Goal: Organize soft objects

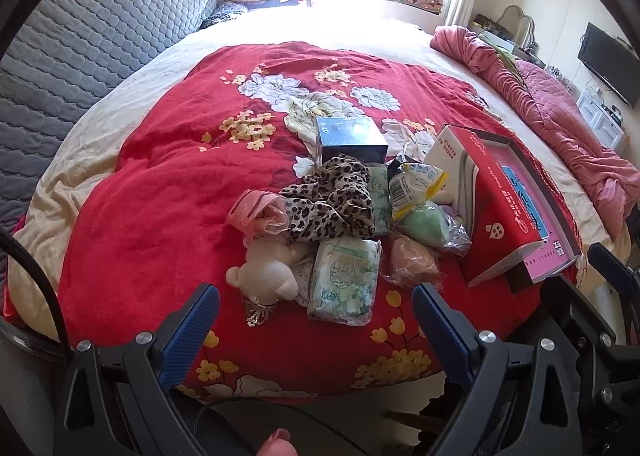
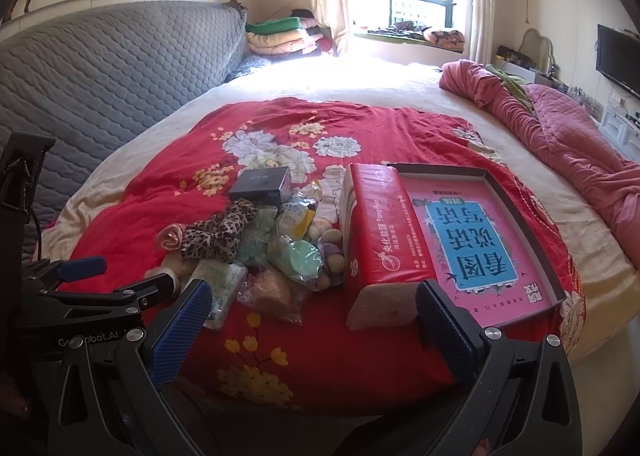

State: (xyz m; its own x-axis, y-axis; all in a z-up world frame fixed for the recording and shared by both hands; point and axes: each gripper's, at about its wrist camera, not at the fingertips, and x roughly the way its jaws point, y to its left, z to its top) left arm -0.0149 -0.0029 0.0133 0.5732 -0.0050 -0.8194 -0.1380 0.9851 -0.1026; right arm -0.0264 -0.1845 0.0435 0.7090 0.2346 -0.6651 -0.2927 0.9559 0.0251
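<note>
The left gripper (image 1: 316, 308) hangs spread and empty at the lower centre. Just above it lies one tissue pack (image 1: 346, 282), long axis running up the frame. One white plush bear (image 1: 266, 270) lies at its left, head toward the lower left. The right gripper (image 2: 314, 306) is spread too, empty. One red tissue brick (image 2: 382, 232) runs up-frame beside one pink tray (image 2: 480, 234).

Both wrist views facing bed (image 1: 120, 184)

A home bedroom: a bed (image 2: 360, 80) with quilted headboard (image 2: 120, 68), folded blankets (image 2: 280, 36), wall television (image 2: 618, 56).
</note>
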